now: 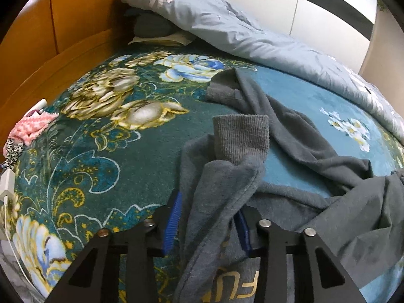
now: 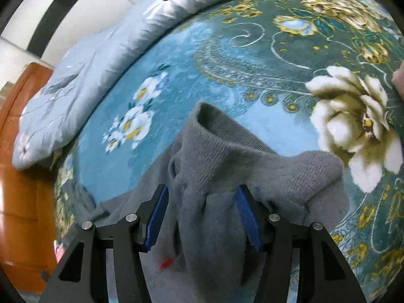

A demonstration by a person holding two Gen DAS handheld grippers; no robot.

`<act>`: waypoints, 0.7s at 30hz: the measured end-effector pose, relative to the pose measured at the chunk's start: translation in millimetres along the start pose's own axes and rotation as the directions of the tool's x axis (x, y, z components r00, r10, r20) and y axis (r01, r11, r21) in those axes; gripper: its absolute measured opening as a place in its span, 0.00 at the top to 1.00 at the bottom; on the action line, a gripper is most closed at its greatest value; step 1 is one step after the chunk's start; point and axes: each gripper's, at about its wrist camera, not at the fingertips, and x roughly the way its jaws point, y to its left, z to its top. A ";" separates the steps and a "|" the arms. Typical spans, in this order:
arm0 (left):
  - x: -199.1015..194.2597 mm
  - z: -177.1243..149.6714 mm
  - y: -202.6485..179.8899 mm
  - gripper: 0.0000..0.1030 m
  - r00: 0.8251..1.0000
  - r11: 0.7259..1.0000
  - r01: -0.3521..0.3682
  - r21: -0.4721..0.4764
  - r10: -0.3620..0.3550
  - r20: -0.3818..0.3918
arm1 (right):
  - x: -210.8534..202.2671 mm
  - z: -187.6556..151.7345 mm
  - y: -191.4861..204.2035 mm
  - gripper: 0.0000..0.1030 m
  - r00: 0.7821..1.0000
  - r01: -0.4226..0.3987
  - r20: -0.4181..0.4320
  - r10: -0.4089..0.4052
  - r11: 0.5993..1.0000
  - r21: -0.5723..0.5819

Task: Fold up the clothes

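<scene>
Folding has barely begun: the grey sweatshirt (image 1: 298,136) lies rumpled on the bed (image 1: 101,151), sleeves sprawling toward 12 o'clock, left gripper (image 1: 209,222) and right gripper (image 2: 202,212) each with cloth between half-open jaws, grip uncertain.

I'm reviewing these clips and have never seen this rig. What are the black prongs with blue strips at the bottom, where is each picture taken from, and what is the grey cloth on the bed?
No robot here: a person carries a two-finger gripper in each hand, each with a fisheye camera looking along its fingers. The black prongs are those fingers; the blue strips are their pads. One picture looks from the left gripper, the other from the right gripper. Both look down on a bed with a floral blanket and a pale quilt at the far edge. A grey sweatshirt lies crumpled on the blanket. Each gripper has a fold of it between its fingers; whether the pads press on it is unclear.
</scene>
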 end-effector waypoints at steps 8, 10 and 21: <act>1.9 8.3 19.8 0.94 1.000 0.994 0.025 -0.104 -0.026 -0.005 | -10.8 5.1 0.0 0.88 0.999 0.011 0.048 -0.009 0.999 -0.047; 1.7 20.9 27.3 0.95 0.999 0.989 0.048 -0.142 -0.049 -0.008 | -20.8 13.1 -4.7 0.89 0.998 -0.016 0.066 0.019 0.999 -0.039; -140.4 151.7 62.5 0.95 0.912 0.941 0.265 -0.212 -0.172 0.373 | -188.4 45.6 25.1 0.89 0.861 -0.199 0.423 0.283 0.952 -0.232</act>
